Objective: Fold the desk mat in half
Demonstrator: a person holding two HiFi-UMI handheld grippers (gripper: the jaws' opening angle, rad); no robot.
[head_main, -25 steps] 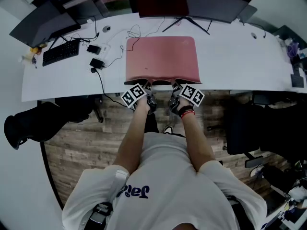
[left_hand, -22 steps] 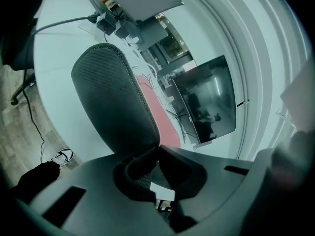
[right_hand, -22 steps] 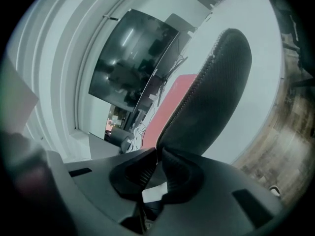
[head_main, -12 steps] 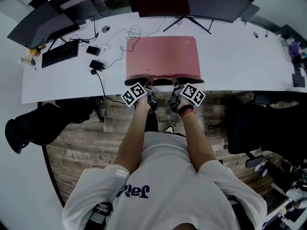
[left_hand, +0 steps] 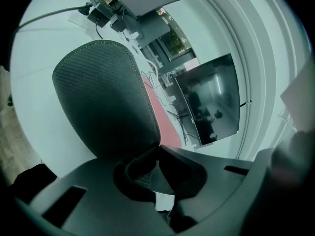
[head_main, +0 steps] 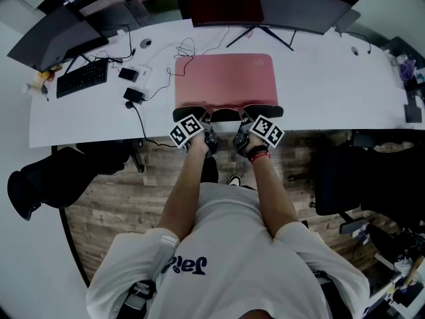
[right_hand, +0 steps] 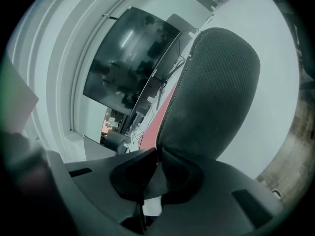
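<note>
A pink desk mat lies on the white desk in front of the monitors. Its near edge is raised off the desk, so a strip of the dark underside faces me. My left gripper is shut on the near left corner and my right gripper on the near right corner. In the left gripper view the dark textured underside rises from the closed jaws of the left gripper. The right gripper view shows the same dark underside pinched in the right gripper.
A wide monitor on a stand sits behind the mat, and another screen stands at the far left. A keyboard, a power adaptor and loose cables lie left of the mat. Black chairs flank me.
Both grippers have lifted the mat's near edge a little and carried it away from me. More of the dark underside shows along that edge now.
</note>
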